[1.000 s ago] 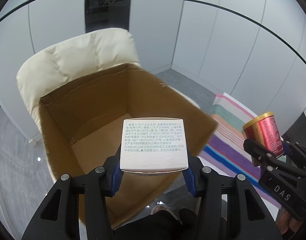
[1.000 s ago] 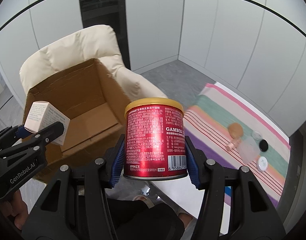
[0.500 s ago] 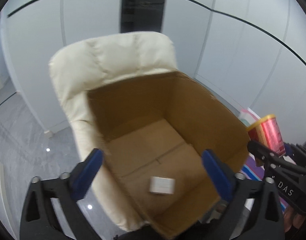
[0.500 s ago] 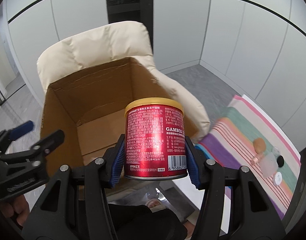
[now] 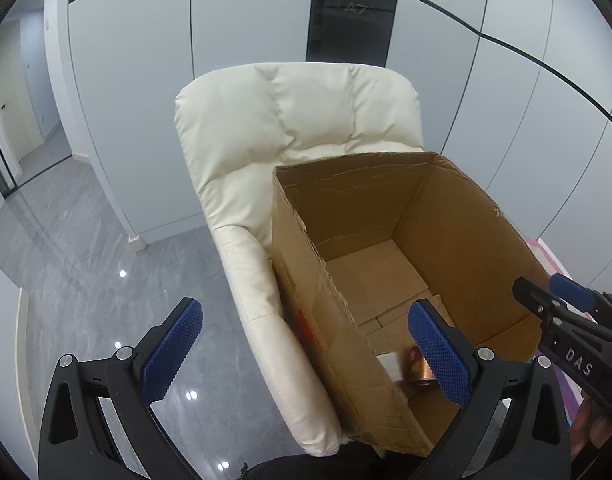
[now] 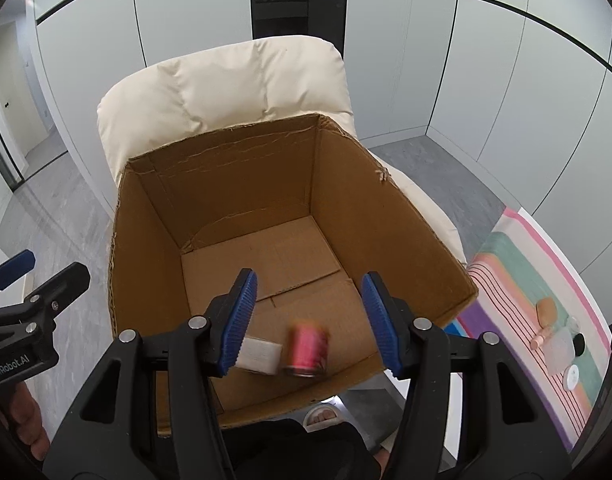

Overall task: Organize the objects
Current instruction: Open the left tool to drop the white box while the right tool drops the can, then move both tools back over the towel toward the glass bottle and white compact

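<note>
The cream armchair (image 6: 226,92) fills the twelve o'clock half of my right-hand view, and it serves as a stand: the open cardboard box (image 6: 242,184) sits on its seat, mouth up, so I can reach in from above without bending low. Out at three o'clock lies the striped mat (image 6: 522,292), and on it a small cluster of leftover bits (image 6: 558,340), too small to name surely, well apart from the box. I judge those are what remains to collect.

Down on the box floor, at six o'clock near the front wall, lies the red can (image 6: 306,350), blurred, on its side as best I can tell. Just beside it at its nine o'clock is the white carton (image 6: 262,354); whether the two touch I cannot say. From my left-hand view the same can (image 5: 420,366) and carton (image 5: 390,364) peek out past the box's near wall.

My right gripper (image 6: 310,320) hangs over the box's front half, jaws parted about can-wide, gripping nothing, nothing touching its blue pads (image 6: 242,316). My left gripper (image 5: 306,354) straddles the box's left wall, jaws spread very wide and empty, one pad over the floor, the other inside the box.
</note>
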`<state>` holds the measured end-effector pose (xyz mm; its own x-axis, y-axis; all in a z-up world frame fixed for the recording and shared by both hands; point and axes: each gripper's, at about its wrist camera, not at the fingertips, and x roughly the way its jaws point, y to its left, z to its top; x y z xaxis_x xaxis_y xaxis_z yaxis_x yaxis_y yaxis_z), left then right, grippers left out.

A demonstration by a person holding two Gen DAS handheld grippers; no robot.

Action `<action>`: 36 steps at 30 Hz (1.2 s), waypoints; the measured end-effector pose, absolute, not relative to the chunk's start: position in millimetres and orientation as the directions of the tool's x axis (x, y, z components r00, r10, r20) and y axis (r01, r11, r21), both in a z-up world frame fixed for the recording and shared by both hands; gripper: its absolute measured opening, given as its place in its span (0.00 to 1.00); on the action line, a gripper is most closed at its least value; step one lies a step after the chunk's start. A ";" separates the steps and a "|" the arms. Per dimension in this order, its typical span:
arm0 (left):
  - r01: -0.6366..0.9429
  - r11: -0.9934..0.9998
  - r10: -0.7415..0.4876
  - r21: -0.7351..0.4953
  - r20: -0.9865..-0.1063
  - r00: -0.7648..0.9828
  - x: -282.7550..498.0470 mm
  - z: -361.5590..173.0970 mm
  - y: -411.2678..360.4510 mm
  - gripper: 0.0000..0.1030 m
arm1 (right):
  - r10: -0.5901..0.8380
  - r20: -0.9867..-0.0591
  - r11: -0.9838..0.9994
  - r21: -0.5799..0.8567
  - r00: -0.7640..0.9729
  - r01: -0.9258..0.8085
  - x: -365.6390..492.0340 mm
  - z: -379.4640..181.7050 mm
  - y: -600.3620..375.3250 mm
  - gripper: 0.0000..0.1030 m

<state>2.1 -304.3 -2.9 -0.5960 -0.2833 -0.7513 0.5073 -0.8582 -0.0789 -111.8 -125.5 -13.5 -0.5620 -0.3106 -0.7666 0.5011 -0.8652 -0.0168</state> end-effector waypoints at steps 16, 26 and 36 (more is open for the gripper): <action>0.442 -0.894 -0.240 -0.075 -0.752 -0.614 -29.7 -0.8 -260.5 1.00 | -0.273 -0.755 -0.899 -0.019 -0.595 0.437 -113.6 -11.4 -81.9 1.00; 0.350 -0.934 -0.175 -0.073 -0.760 -0.626 -58.5 -2.9 -211.8 1.00 | -0.213 -0.762 -0.941 -0.009 -0.611 0.340 -125.5 -14.4 -26.3 1.00; 0.236 -0.970 -0.110 -0.063 -0.752 -0.650 -78.2 -1.2 -153.8 1.00 | -0.163 -0.759 -0.968 -0.002 -0.631 0.252 -126.5 -13.1 32.4 1.00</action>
